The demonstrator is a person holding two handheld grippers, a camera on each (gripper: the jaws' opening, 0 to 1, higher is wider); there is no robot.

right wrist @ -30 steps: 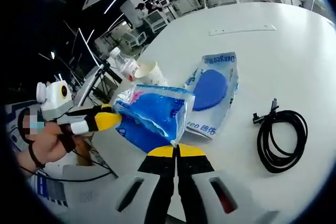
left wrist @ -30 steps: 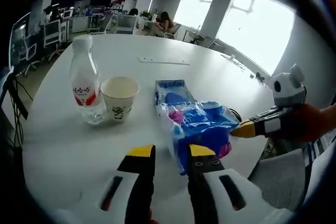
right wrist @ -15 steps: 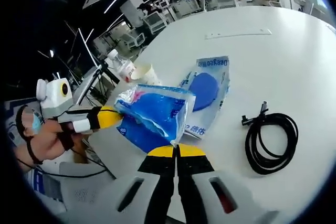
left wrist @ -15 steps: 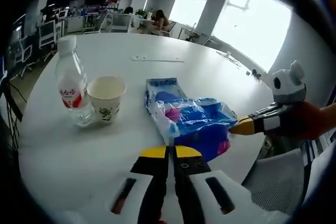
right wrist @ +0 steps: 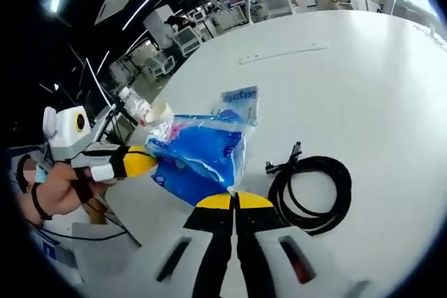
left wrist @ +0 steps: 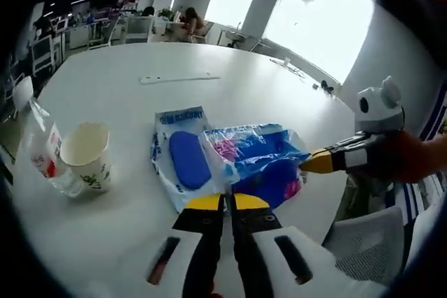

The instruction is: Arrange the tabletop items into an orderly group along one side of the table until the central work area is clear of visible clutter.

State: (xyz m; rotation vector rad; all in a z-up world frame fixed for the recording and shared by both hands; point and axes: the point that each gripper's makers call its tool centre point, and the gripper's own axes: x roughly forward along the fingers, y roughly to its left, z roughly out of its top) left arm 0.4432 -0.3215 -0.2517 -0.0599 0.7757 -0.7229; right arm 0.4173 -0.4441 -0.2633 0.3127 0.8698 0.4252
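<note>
Two grippers share one load as we work through the tidying: the left gripper [left wrist: 224, 202], its yellow-tipped jaws pressed together on the near edge of a crinkled blue plastic bag [left wrist: 262, 162], and the right gripper [right wrist: 235, 201], jaws likewise closed on the bag's opposite edge [right wrist: 199, 155], hold the bag stretched between them just above the white table [left wrist: 251, 88]. In the left gripper view the right gripper comes in from the right with its yellow tip at the bag's far corner; in the right gripper view the left gripper enters from the left, pinching the other end. We judge the step in hand to be carrying this bag toward the group forming along one side, and the next move calls for both of us lowering it together and releasing without dragging what lies beneath. Partly under the bag lies a flat packet with a blue oval pad inside [left wrist: 183, 158]. Beyond it, toward the table's edge, stand a paper cup [left wrist: 85, 155] and, touching it or just beside it, a clear water bottle [left wrist: 43, 158]. Near the right gripper's tips, a coiled black cable [right wrist: 311, 193] lies apart from the group and is, we judge, not yet gathered.
</note>
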